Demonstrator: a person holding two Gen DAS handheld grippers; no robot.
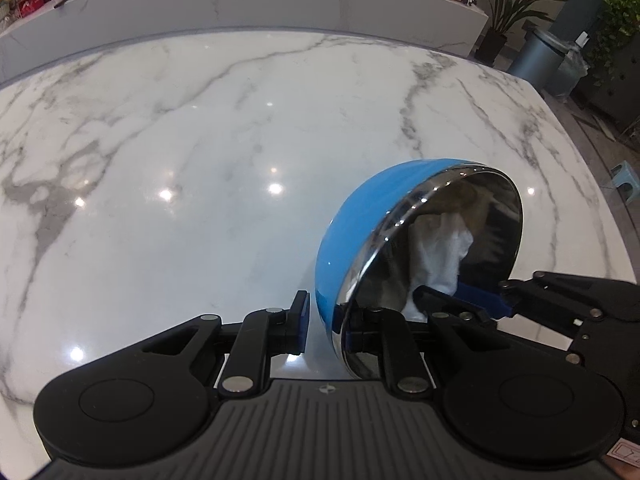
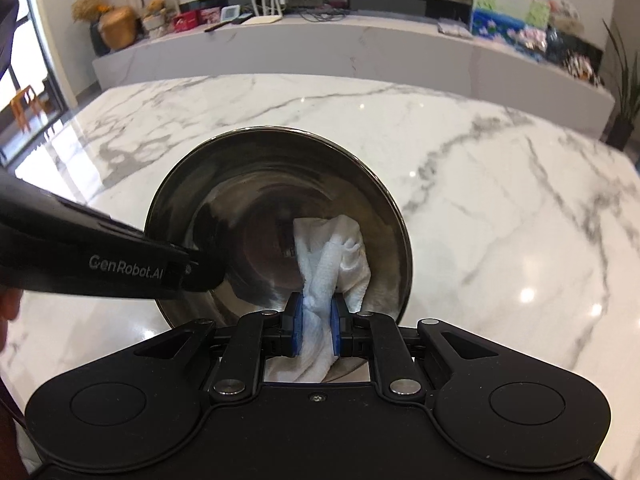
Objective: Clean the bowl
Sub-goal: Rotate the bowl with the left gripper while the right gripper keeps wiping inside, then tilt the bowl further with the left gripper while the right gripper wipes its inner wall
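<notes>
Between the blue pads of the right hand-held gripper [image 2: 316, 326] a white paper towel [image 2: 332, 256] was clamped, the jaws drawn narrow on the twisted part of it, and its loose end was pressed into the steel inside of the bowl [image 2: 280, 184]. The bowl was held on its edge above the marble surface [image 2: 500, 200], its opening turned toward the right hand-held gripper. The left hand-held gripper [image 1: 324, 320] was closed narrowly on the rim of the bowl, one pad against the blue outside and the other within the shiny wall.

Several risks could be judged from this position. The rim was thin and smooth, and it was gripped at one place only; if the wiping were pushed too hard, the bowl could be turned in the pads or could slip out and fall on the hard surface. The towel was held only by its twisted part, so it could be pulled out of the jaws by friction against the steel. If the right hand-held gripper were brought too deep, the steel could be struck by the bare pads instead of the towel.
</notes>
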